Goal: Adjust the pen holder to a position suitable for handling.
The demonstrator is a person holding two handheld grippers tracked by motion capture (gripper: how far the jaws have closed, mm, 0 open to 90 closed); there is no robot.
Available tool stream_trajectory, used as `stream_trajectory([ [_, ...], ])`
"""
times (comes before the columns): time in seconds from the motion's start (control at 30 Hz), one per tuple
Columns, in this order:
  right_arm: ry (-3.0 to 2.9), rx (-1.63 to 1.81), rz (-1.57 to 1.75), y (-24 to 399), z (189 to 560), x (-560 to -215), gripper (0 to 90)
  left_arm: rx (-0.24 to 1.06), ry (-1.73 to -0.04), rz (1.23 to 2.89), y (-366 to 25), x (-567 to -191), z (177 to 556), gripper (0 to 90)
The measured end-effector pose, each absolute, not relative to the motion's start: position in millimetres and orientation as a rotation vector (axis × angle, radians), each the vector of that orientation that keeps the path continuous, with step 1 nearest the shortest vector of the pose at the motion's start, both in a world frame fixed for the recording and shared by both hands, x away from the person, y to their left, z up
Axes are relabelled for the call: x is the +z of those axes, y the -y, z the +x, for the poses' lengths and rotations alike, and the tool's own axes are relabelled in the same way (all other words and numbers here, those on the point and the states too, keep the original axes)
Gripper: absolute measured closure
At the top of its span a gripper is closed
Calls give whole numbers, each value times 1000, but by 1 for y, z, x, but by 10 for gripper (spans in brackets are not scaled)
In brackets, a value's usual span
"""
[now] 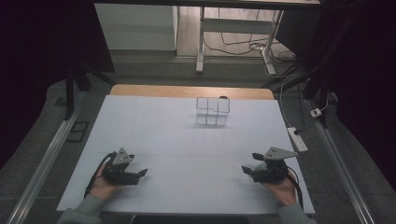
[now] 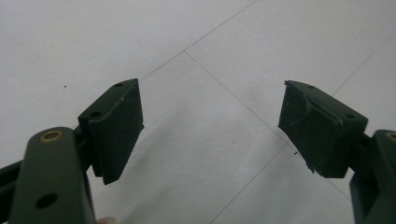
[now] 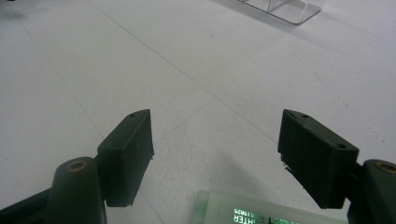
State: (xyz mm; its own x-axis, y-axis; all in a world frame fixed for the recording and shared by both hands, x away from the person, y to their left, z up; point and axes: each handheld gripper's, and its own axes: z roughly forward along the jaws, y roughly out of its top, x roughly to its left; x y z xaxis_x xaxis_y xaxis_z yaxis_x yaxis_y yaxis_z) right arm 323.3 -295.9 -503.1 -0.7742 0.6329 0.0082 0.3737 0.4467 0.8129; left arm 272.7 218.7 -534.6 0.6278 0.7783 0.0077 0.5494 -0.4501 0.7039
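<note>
On the table: a white sheet covers the top, with a strip of bare wood showing along the far edge.
Left gripper: the left gripper sits low at the near left, cradled in the person's left hand, its tips turned toward the middle of the sheet.
Left jaws: spread wide in the left gripper view, nothing but white sheet and its thin seam lines between them.
Right gripper: the right gripper mirrors it at the near right, held by the right hand, tips also turned inward.
Right jaws: standing wide apart in the right gripper view, gripping nothing.
Clear rack: a transparent compartment rack stands near the far edge, a little right of centre, well apart from both grippers; one corner of it peeks in at the top of the right gripper view.
In the way: open sheet lies between each gripper and the rack.
Near the right jaws: a pale device with green glowing letters sits at the bottom edge of the right gripper view; the letters are too small to read.
Off the table: a white power strip lies by the right edge, with cables and desk legs on the floor beyond.
</note>
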Motion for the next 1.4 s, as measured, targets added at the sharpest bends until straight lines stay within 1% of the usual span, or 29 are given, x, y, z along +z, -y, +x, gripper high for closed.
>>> stream_trajectory([
  [0.43,-2390,1264,869,294,324,-500,272,421,-1025,2165,-220,-535,273,216],
  [0.93,-2398,1247,857,291,323,-496,279,438,-1024,2172,-219,-534,271,217],
  [1.4,-2380,1220,893,293,332,-486,285,439,-1026,2177,-218,-535,272,216],
])
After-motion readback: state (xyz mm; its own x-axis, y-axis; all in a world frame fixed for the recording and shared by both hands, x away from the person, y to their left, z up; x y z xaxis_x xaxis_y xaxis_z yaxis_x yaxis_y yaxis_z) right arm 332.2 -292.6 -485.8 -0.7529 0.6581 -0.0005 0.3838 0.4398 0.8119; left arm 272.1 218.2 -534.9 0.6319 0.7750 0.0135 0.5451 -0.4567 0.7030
